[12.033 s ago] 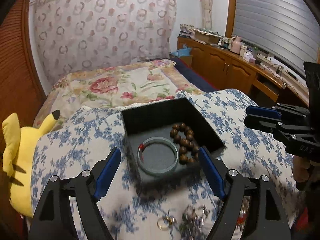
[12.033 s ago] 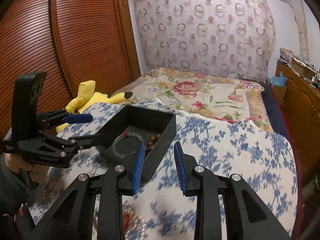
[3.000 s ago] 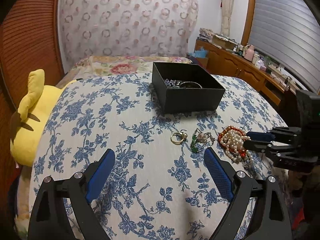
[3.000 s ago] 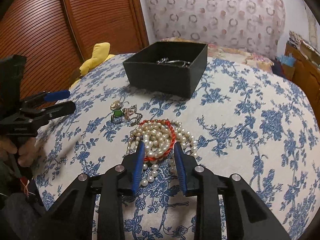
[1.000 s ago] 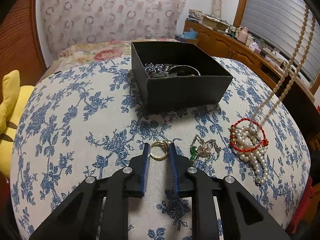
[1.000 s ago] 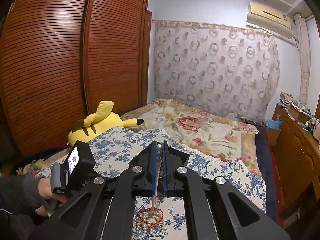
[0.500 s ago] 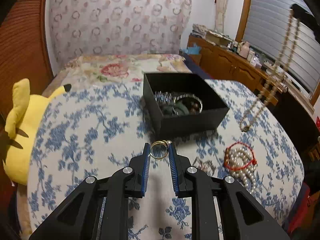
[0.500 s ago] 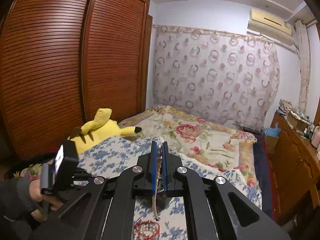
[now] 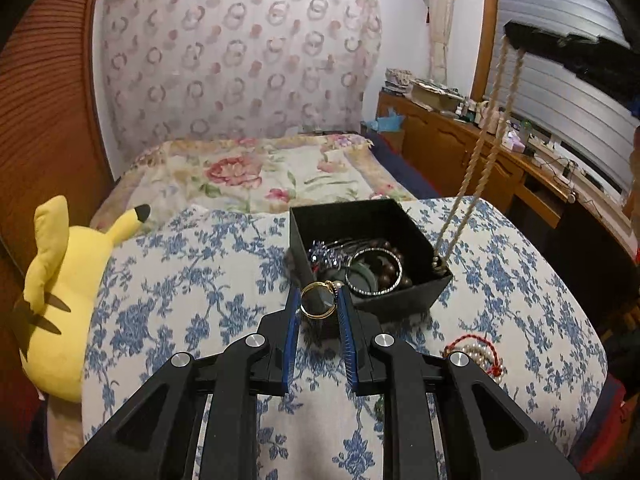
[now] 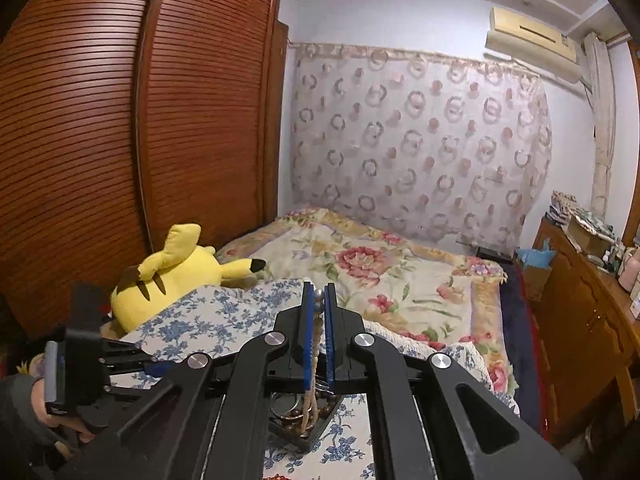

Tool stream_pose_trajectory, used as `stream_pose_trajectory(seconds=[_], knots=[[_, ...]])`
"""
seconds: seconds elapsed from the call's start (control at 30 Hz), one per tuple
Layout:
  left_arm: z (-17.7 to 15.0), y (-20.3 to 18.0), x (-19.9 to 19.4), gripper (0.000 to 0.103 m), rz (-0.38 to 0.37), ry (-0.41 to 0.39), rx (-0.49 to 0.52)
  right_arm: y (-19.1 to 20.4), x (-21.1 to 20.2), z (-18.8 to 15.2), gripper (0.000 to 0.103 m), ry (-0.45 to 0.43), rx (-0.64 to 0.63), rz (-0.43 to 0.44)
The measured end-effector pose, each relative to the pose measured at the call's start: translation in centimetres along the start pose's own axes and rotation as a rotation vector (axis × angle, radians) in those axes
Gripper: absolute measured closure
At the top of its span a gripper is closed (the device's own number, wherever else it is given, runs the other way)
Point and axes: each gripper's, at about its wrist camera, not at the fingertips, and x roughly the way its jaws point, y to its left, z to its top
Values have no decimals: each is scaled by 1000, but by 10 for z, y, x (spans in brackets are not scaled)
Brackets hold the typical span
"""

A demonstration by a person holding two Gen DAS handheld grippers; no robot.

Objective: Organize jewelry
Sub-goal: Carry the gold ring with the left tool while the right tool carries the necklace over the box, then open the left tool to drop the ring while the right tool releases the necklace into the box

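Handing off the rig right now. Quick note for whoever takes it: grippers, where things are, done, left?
Left gripper: shut on the gold ring, lifted at the near edge of the black box.
Right gripper: shut on the bead necklace, which hangs with its lower end at the box's right corner.
Done: bangles and dark beads lie in the box.
Left: drop the ring and necklace in, then collect the pearl and red-cord bundle from the floral cloth.

The pearl pile (image 9: 478,354) lies partly hidden, perhaps tangled.
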Motion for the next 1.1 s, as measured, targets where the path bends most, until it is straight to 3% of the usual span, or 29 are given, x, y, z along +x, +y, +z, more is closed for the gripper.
stream_pose_trajectory(seconds=[0.63,1.1], knots=[[27,-8,37,85,6,17,24,-4,70,-61,97,199,27,23],[47,-6,85,85,37,68,26,-22,62,-92,93,223,53,18]])
